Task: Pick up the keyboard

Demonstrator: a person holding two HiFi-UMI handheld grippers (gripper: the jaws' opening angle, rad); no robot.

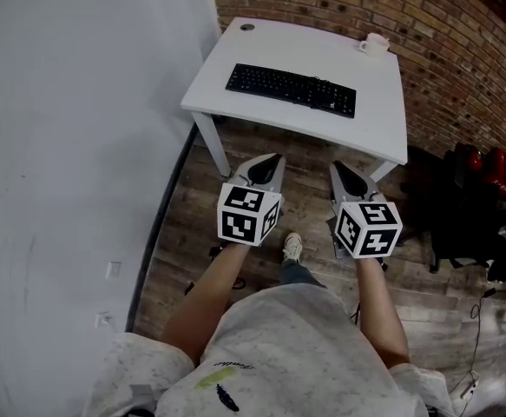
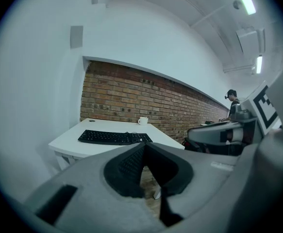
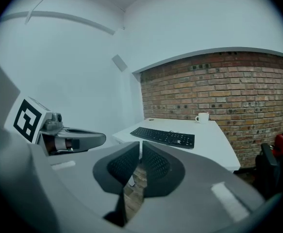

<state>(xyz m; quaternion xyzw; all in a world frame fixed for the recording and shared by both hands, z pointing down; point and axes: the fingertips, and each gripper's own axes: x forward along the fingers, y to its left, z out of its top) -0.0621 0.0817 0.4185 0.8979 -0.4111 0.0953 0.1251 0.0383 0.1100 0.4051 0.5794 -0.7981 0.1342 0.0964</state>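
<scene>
Plainly, the left gripper (image 2: 143,148) has its jaws pressed together with nothing between them. The right gripper (image 3: 140,148) shows only a hairline slit between its jaws and is likewise empty. Both hang side by side over the wood floor (image 1: 309,189), well short of the desk (image 1: 376,124), the left at 9 o'clock of the right, both pointing to 12 in the head view. At 12 o'clock from them the keyboard (image 1: 291,89) lies flat on the white desk, untouched. A mug (image 1: 375,43) stands at 1 o'clock of the keyboard, near the brick wall (image 1: 461,68).
</scene>
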